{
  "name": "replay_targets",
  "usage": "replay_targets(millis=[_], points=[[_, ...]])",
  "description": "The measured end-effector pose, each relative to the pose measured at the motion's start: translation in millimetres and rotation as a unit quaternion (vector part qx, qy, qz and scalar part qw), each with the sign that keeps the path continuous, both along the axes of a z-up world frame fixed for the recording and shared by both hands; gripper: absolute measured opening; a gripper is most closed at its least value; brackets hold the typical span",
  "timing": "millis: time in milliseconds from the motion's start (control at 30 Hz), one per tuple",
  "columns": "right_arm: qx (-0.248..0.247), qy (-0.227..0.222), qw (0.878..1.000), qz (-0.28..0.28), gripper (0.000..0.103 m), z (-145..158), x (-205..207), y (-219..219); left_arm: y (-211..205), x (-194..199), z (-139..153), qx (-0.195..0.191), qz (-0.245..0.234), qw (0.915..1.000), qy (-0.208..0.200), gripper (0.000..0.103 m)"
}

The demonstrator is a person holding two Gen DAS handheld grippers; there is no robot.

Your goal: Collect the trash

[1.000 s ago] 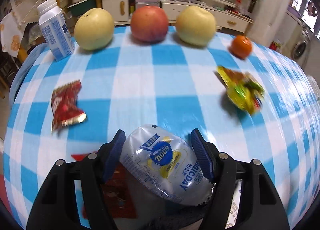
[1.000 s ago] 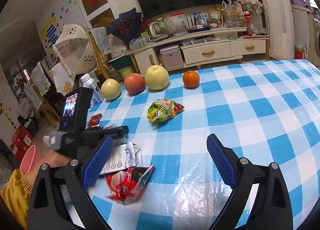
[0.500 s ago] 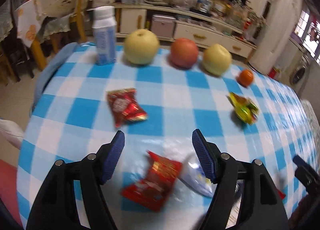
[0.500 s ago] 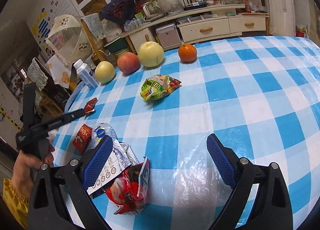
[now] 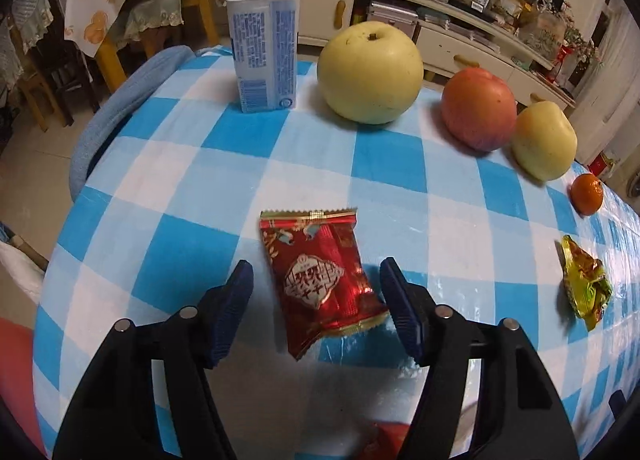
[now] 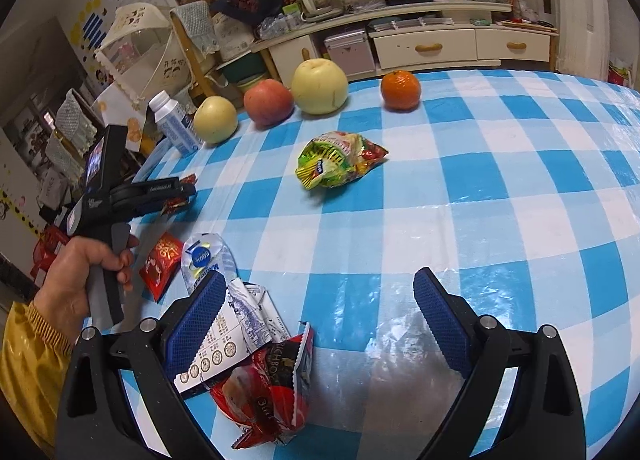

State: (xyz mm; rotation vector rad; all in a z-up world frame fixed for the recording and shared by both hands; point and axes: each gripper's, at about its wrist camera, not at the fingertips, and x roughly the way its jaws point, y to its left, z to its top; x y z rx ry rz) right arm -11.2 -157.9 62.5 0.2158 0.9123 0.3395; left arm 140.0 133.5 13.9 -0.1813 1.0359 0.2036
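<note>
Both jaws are wide open and hold nothing. My left gripper (image 5: 316, 292) points along the table (image 5: 400, 164), low and close to the blue and white cloth. A red snack wrapper (image 5: 320, 280) lies flat between its two blue pads (image 5: 236, 312). The pads sit on each side of it and do not touch it.

From the right side I can see my left hand (image 6: 80, 280) holding that gripper by its black handle. The hand is low at the table's edge, with a yellow sleeve (image 6: 24, 360) at the wrist. The gripper sticks out flat over the table toward the far side.

My right gripper (image 6: 320, 320) hangs above the near part of the table and tilts down a bit. Bare cloth shows between its pads. Next to its left pad lies a small pile of trash: a white wrapper with printing (image 6: 228, 332), a red crumpled bag (image 6: 268, 384), a clear pouch with a blue dot (image 6: 204, 256) and a small red packet (image 6: 162, 264).

A yellow and green snack bag (image 6: 336, 160) lies by itself in the middle of the table.

At the far edge stand a milk bottle (image 5: 264, 28), a yellow pear (image 5: 370, 72), a red apple (image 5: 478, 108), another yellow pear (image 5: 544, 140) and a small orange (image 5: 586, 194).
</note>
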Motion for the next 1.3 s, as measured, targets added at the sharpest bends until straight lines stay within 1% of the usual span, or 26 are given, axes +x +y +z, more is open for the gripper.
replay_targets(millis=[67, 100, 200, 333, 400, 467, 500, 533, 633, 767, 833, 900, 933, 1000, 1100, 1167, 1200, 1233, 1300], points=[[0.002, 0.001, 1.000, 0.006, 0.094, -0.6, -1.2, 1.4, -1.7, 0.5, 0.1, 0.013, -0.001, 0.9999, 0.001, 0.052], [0.005, 0.004, 1.000, 0.008, 0.094, -1.4, -1.9, 1.4, -1.8, -1.1, 1.0, 0.015, -0.001, 0.9999, 0.000, 0.044], [0.015, 0.016, 1.000, 0.019, 0.094, -4.5, -4.8, 2.0, 1.6, -7.5, 3.1, -0.008, 0.005, 0.9999, -0.007, 0.042], [0.035, 0.039, 0.998, 0.041, 0.094, -10.2, -10.3, -0.5, -1.5, -19.5, 3.0, -0.019, -0.007, 0.9997, -0.014, 0.041], [0.031, 0.058, 0.997, 0.048, 0.094, -17.2, -11.4, -1.0, -2.1, -27.6, 3.6, -0.027, -0.010, 0.9994, -0.016, 0.041], [0.018, 0.082, 0.995, 0.057, 0.094, -26.7, -12.8, 1.7, -2.1, -38.5, 6.3, -0.033, -0.017, 0.9991, -0.023, 0.041], [0.010, 0.087, 0.994, 0.061, 0.094, -29.6, -14.6, 3.9, -2.5, -44.9, 8.6, -0.033, -0.020, 0.9989, -0.026, 0.041], [0.000, 0.087, 0.994, 0.065, 0.094, -30.8, -17.1, 6.9, -2.6, -49.8, 10.7, -0.034, -0.023, 0.9987, -0.029, 0.041], [-0.008, 0.082, 0.993, 0.081, 0.094, -32.0, -23.0, 13.6, -1.4, -70.4, 19.3, -0.039, -0.031, 0.9979, -0.042, 0.041], [-0.029, 0.073, 0.992, 0.100, 0.094, -32.8, -29.6, 25.2, -0.9, -104.3, 32.6, -0.040, -0.042, 0.9964, -0.062, 0.041], [-0.042, 0.066, 0.990, 0.114, 0.094, -33.2, -33.5, 33.1, 1.9, -118.4, 36.4, -0.051, -0.042, 0.9954, -0.070, 0.041], [-0.066, 0.056, 0.988, 0.125, 0.094, -35.0, -36.6, 41.8, 2.6, -136.6, 38.6, -0.063, -0.044, 0.9941, -0.077, 0.041], [-0.083, 0.049, 0.987, 0.130, 0.094, -35.9, -39.4, 46.0, 1.5, -147.8, 39.2, -0.063, -0.046, 0.9937, -0.081, 0.041], [-0.104, 0.040, 0.985, 0.135, 0.094, -37.4, -42.5, 50.0, 0.5, -163.7, 39.1, -0.062, -0.047, 0.9932, -0.086, 0.041], [-0.109, 0.029, 0.985, 0.133, 0.094, -39.1, -46.3, 52.9, 3.3, -188.1, 38.1, -0.085, -0.050, 0.9906, -0.095, 0.041], [-0.104, 0.020, 0.985, 0.134, 0.091, -38.4, -48.7, 52.7, 4.9, -198.4, 38.9, -0.090, -0.054, 0.9894, -0.100, 0.041], [-0.095, 0.015, 0.986, 0.139, 0.083, -37.0, -50.6, 53.3, 7.2, -201.8, 39.9, -0.095, -0.056, 0.9887, -0.102, 0.041], [-0.087, 0.012, 0.986, 0.142, 0.072, -36.7, -51.7, 54.8, 8.9, -205.9, 41.6, -0.104, -0.060, 0.9871, -0.106, 0.041], [-0.095, 0.003, 0.985, 0.141, 0.068, -36.3, -55.6, 60.1, 10.4, -210.9, 45.2, -0.105, -0.067, 0.9856, -0.114, 0.041]])
